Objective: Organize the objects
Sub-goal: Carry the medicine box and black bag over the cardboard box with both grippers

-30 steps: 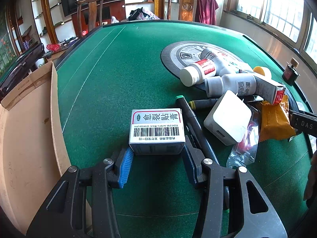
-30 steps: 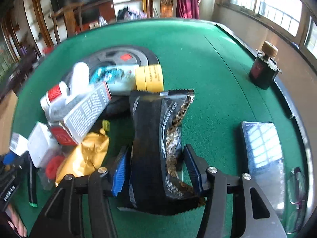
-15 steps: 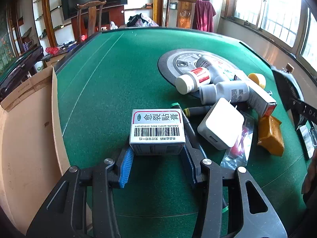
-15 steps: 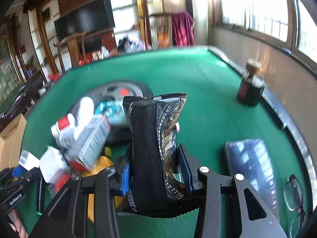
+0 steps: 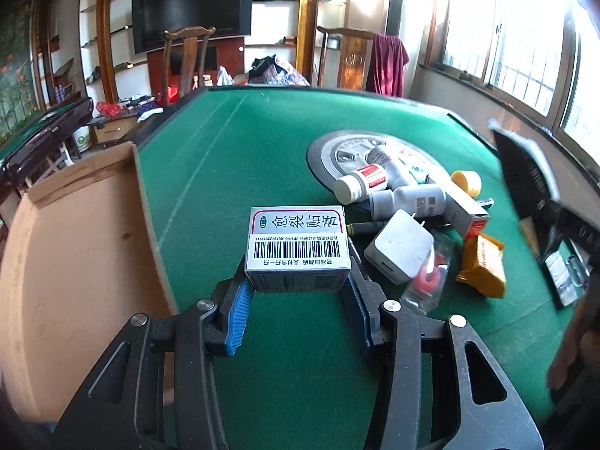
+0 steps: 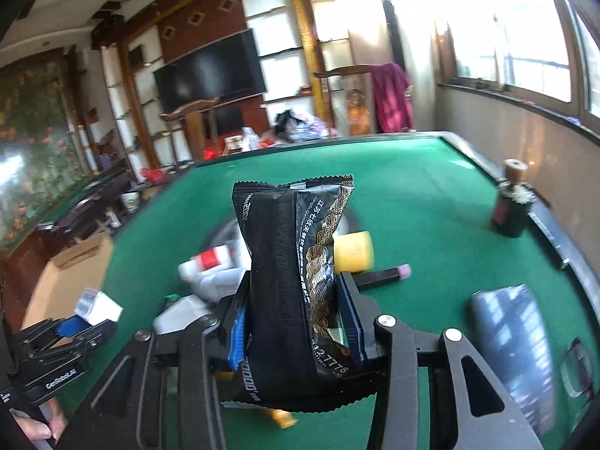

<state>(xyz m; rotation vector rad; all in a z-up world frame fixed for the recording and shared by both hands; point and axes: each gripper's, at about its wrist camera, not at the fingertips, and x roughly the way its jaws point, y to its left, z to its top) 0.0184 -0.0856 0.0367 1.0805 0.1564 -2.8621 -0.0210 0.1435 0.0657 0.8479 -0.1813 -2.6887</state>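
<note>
Both tongs are loaded: left tongs (image 5: 298, 292) clamp the medicine box (image 5: 298, 247) near the counter's (image 5: 232, 172) left edge; right tongs (image 6: 290, 318) pinch a black snack packet (image 6: 296, 262), probably for the cardboard box (image 5: 75, 247).

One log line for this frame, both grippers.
left gripper: shut on medicine box | right gripper: shut on black snack packet | cardboard box: left of table

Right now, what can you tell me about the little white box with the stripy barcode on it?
The white box is a small cardboard carton, grey-white, with a red-bordered label of black Chinese characters and a barcode below it. The left gripper pinches it by its two sides between blue-padded fingers, holding it level and, it seems, lifted above the green table. Only the pads touch it. The right wrist view shows it blurred, near the open cardboard box.
</note>
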